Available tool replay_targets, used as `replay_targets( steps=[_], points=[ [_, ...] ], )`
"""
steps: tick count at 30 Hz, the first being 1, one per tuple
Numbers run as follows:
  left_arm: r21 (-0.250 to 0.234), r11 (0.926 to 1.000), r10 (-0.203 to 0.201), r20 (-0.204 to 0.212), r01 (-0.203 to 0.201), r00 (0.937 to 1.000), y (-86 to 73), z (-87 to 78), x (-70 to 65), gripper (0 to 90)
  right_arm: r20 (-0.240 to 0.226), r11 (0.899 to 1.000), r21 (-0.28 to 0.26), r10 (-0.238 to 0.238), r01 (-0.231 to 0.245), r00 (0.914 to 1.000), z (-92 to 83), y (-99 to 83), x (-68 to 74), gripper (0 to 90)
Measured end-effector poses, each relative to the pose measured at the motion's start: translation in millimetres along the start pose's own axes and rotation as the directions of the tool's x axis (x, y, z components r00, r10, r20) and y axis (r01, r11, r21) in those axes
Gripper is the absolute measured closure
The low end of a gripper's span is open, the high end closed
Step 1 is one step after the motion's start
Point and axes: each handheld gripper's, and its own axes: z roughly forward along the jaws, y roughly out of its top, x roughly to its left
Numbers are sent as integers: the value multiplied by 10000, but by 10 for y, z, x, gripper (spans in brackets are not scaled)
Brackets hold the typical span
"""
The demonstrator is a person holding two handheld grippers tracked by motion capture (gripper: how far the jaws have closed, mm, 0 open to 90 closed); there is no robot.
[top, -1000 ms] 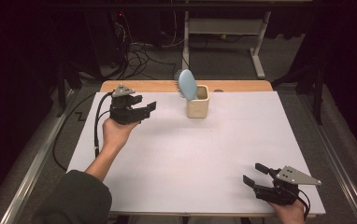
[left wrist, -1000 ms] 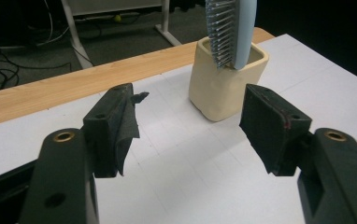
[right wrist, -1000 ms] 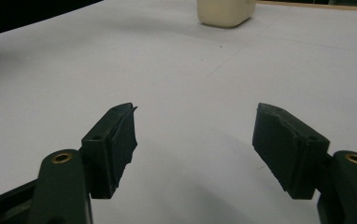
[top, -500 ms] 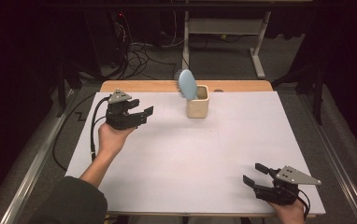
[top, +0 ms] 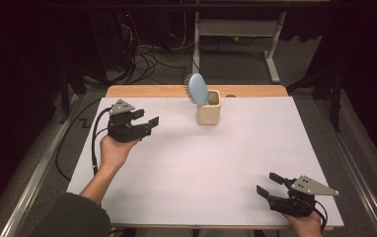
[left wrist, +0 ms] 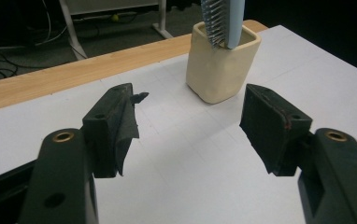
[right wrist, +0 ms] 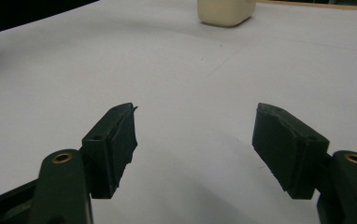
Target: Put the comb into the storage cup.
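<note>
Broad white table top (top: 201, 168), edged at the far side by a strip of bare wood (top: 147, 91), dark floor with cables beyond.

On the far middle of the white surface, just short of the wooden strip: a cream square cup (top: 208, 108), upright, mouth up. Seen close from the left gripper view as cream square cup (left wrist: 221, 65), ahead and slightly to the right of the jaws.

Standing in the cup: a light blue hairbrush (top: 197, 90), handle end down inside, head up above the rim. Long axis near vertical, tilted a little toward the left of the high view. Smooth blue back facing the person, bristles (left wrist: 212, 21) facing away and to the left.

Left gripper (top: 145, 123), held off the table at the left, well apart from the cup, aimed toward it. Jaws spread wide, nothing between them.

Right gripper (top: 270, 184), low at the near right corner, far from cup and brush. Jaws likewise released, only bare white surface between.
</note>
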Motion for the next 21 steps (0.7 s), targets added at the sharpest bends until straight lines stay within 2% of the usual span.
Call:
replay_targets(
  steps=[21],
  points=[
    [45, 10000, -68, 29, 68, 10000, -192, -150, 34, 362, 7, 10000, 7, -32, 32, 10000, 2, 1, 1, 311]
  ],
)
